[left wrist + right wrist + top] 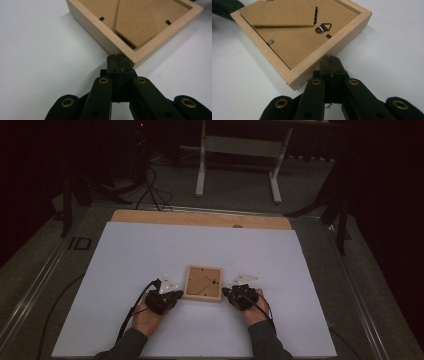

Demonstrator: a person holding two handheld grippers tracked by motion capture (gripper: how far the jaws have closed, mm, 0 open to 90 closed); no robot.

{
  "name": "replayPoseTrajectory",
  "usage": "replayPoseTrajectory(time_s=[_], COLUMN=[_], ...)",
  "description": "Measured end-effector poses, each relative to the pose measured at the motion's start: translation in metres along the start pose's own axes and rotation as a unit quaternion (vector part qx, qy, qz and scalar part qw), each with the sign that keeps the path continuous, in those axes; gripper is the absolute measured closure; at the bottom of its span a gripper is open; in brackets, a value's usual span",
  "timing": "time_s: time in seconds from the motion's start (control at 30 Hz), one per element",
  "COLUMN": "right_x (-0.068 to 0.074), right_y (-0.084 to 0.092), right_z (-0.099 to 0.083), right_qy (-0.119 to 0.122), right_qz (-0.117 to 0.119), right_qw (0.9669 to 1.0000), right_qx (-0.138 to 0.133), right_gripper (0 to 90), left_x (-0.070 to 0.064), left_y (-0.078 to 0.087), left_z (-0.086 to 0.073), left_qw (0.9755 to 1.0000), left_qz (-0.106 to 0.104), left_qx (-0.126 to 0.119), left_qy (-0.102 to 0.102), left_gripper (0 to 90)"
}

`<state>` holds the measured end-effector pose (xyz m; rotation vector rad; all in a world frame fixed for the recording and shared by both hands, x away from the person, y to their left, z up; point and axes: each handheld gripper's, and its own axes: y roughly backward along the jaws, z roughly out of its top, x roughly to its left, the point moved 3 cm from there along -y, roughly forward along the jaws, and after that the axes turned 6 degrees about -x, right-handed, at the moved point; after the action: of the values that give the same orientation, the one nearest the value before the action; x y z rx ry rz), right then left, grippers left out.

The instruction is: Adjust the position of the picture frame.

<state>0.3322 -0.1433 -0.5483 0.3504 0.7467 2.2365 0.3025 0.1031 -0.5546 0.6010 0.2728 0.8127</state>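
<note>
Both pairs of jaws are pressed together, pinching nothing. The left gripper (119,58) tip touches the picture frame (105,37) at a near corner; the right gripper (331,61) tip meets its side. The frame lies face down mid-sheet (125,255), grippers at nine and three o'clock.

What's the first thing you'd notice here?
A square wooden picture frame lying face down in the middle of the white table, its brown backing up. A black left hand-held gripper and right hand-held gripper, both shut, sit at its near corners. A small metal hanger shines on the backing.
</note>
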Motion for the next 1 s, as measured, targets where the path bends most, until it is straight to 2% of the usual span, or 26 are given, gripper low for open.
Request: replayPoseTrajectory(time_s=[0.3,0.53,0.77,1.0], right_x=[-0.001,-0.004,-0.004,-0.004], right_y=[0.001,-0.006,-0.012,-0.014], right_z=[0.0,0.002,0.002,0.004], right_qy=[-0.008,-0.029,-0.032,-0.034], right_qz=[0.003,0.004,-0.003,0.0], right_qw=[1.0,0.9995,0.9994,0.9994], right_qx=[-0.002,-0.013,-0.01,-0.012], right_gripper=[89.9,89.9,89.9,89.9], left_x=[-0.001,0.001,0.001,0.004], left_y=[0.0,0.0,0.0,0.001], left_z=[0.0,-0.001,-0.001,-0.001], left_qw=[1.0,1.0,0.9999,0.9999], left_qz=[0.002,0.007,0.01,0.012], left_qx=[0.005,0.006,0.006,0.007], left_qy=[0.0,0.003,0.003,0.005], left_gripper=[89.5,89.5,89.5,88.4])
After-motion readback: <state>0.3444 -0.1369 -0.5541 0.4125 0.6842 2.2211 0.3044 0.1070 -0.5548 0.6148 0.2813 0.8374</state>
